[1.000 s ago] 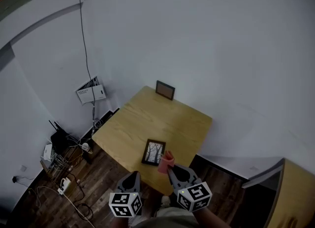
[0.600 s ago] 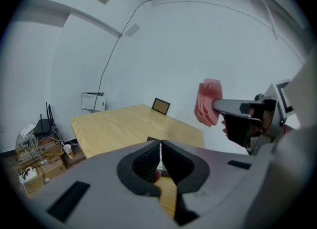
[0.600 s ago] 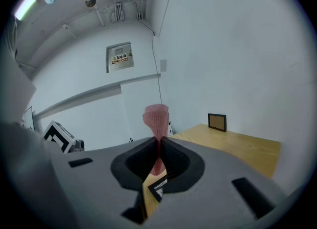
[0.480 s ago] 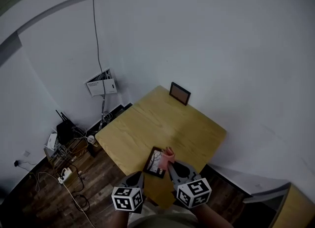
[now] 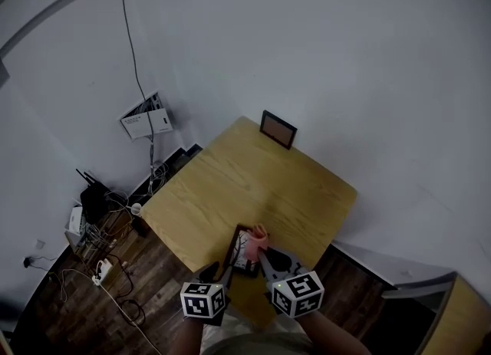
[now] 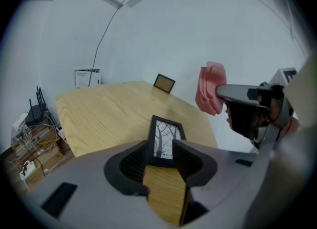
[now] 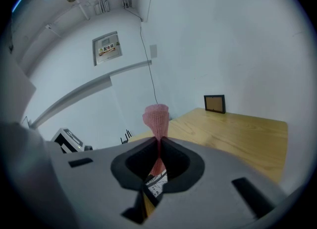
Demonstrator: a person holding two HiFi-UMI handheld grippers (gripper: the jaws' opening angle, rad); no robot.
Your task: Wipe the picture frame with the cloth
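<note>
**Setting.** A pale wall (image 5: 322, 54) with a wooden table (image 5: 230, 185) set against it, over a dark plank floor (image 5: 165, 277).

**Picture frame** (image 5: 244, 251). It lies flat at the table's near edge, tree print facing up.

**Cloth** (image 5: 256, 237). Pink and bunched, it sits over the table's near edge, just above the frame. We cannot tell whether it touches the glass.

**Right gripper** (image 7: 159, 141). Its jaws are pinched together on the cloth's lower end, and the tuft stands out past the tips.

**Left gripper** (image 6: 161, 149). Its jaws are opening and already wide. The frame's near end shows in the gap, and neither pad presses on it.

**Step in hand.** We judge this to be the approach, with wiping not yet begun. The next move calls for the left jaws to steady the frame's near end. The cloth then has to come down flat on the glass and sweep across it.

**Surroundings.**
- A small frame (image 5: 278, 129) stands upright at the table's far edge.
- A cable (image 5: 133, 62) and a wall box (image 5: 144, 122) are on the wall beyond the table's left corner.
- A router (image 5: 92, 202) and loose cords lie on the floor left of the table.

**Obstructions.** We see none on the table. The two grippers crowd each other at its near edge.
</note>
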